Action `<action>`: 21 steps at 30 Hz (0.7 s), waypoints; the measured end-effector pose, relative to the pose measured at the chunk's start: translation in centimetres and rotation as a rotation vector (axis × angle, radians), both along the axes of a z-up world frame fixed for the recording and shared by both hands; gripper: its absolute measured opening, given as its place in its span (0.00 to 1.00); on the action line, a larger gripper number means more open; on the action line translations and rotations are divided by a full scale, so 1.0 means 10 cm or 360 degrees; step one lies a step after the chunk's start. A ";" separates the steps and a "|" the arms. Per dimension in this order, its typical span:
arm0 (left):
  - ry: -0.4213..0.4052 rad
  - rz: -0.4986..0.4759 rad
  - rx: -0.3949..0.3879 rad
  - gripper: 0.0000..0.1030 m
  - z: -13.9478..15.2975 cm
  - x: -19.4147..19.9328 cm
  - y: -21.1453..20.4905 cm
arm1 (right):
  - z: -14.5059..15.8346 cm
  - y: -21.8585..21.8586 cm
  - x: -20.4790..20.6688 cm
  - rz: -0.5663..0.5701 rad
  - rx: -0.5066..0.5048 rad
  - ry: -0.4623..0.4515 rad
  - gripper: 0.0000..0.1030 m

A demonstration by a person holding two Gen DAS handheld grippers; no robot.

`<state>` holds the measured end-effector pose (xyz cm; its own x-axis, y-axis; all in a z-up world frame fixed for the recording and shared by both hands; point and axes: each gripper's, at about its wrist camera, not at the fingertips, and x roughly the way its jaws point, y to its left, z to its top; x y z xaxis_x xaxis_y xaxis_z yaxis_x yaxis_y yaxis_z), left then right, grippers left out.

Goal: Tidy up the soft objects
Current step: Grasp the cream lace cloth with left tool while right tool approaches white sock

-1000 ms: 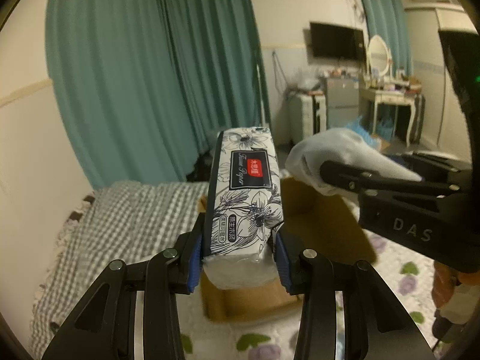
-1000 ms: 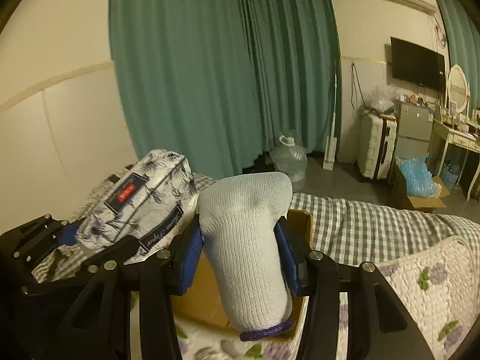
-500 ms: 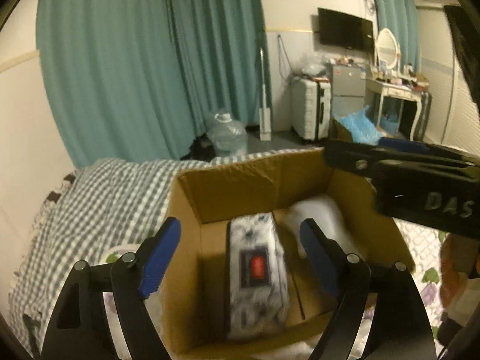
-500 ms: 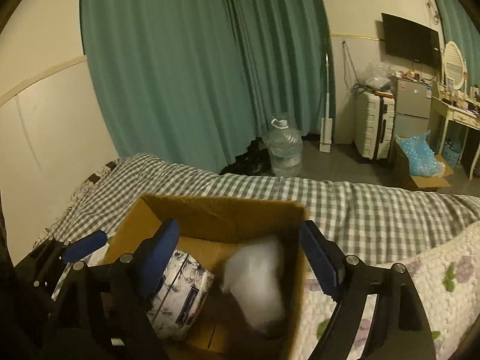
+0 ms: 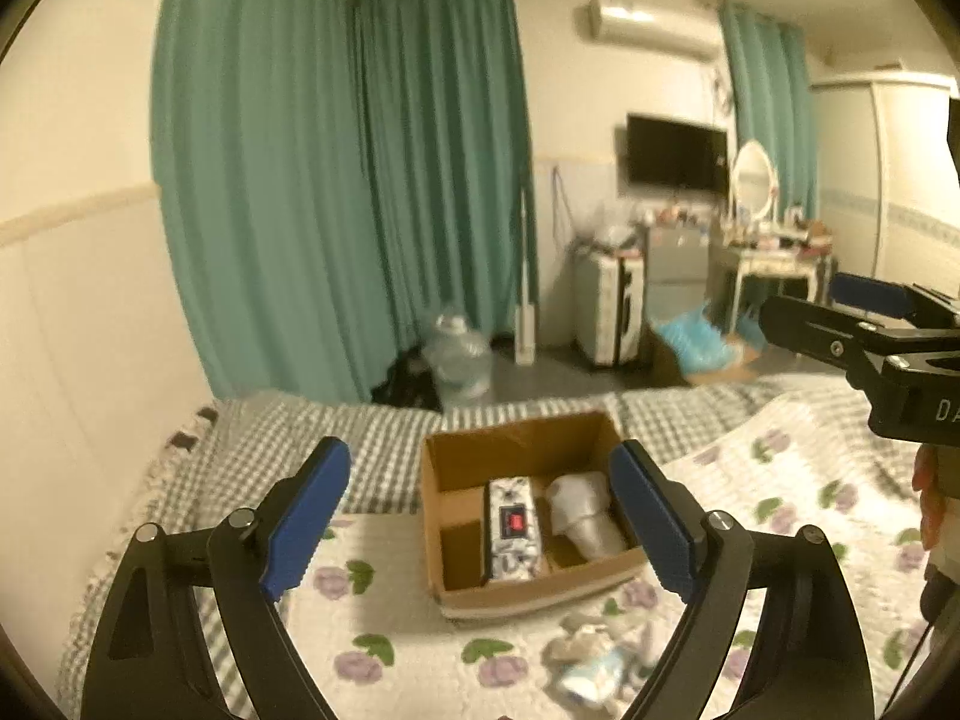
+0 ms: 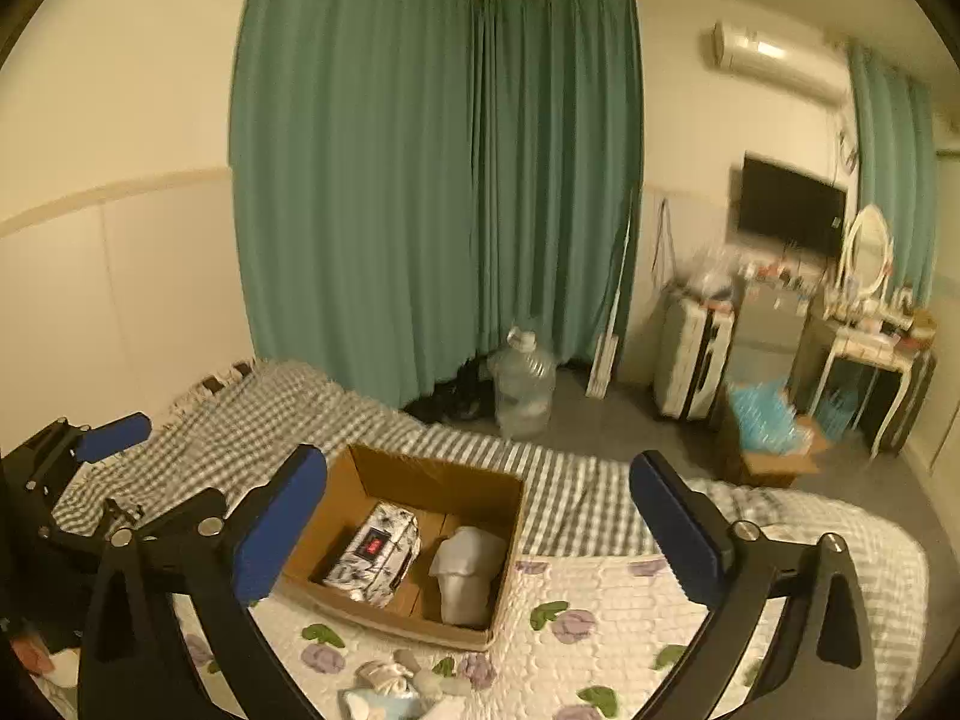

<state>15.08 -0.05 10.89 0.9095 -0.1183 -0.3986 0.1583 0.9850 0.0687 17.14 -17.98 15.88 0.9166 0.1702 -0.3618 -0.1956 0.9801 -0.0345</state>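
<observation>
While both claws hang above the bed with their blue pads spread wide and nothing between them, the left gripper point(image 5: 480, 516) frames the cardboard box point(image 5: 516, 597) at lower centre of its view. Inside lie a floral tissue pack point(image 5: 512, 531) and, just right of it, a white sock point(image 5: 585, 516) — side by side. More small soft items point(image 6: 390, 681) sit on the quilt point(image 6: 600, 594) at the bottom edge, below the right gripper point(image 6: 480, 531).
</observation>
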 end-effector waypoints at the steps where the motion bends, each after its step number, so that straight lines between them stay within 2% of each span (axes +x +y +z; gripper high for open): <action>1: -0.0023 0.0002 -0.0005 0.87 0.05 -0.13 0.03 | 0.06 0.00 -0.16 0.0002 -0.0012 -0.0011 0.99; 5: -0.0080 0.0035 0.0008 0.87 0.13 -0.64 0.12 | 0.04 0.04 -0.67 0.0079 -0.0027 0.0005 0.99; 9: -0.0037 0.0114 0.0067 0.87 -0.07 -0.88 0.12 | -0.28 0.01 -1.02 0.0115 -0.0039 0.0089 0.99; 16: 0.0208 0.0135 0.0017 0.87 -0.83 -0.95 -0.14 | -1.15 -0.18 -1.11 0.0099 -0.0089 0.0345 0.99; 21: 0.0385 0.0135 0.0004 0.87 -1.43 -0.92 -0.48 | -1.60 -0.41 -0.97 0.0061 -0.0078 0.0437 0.99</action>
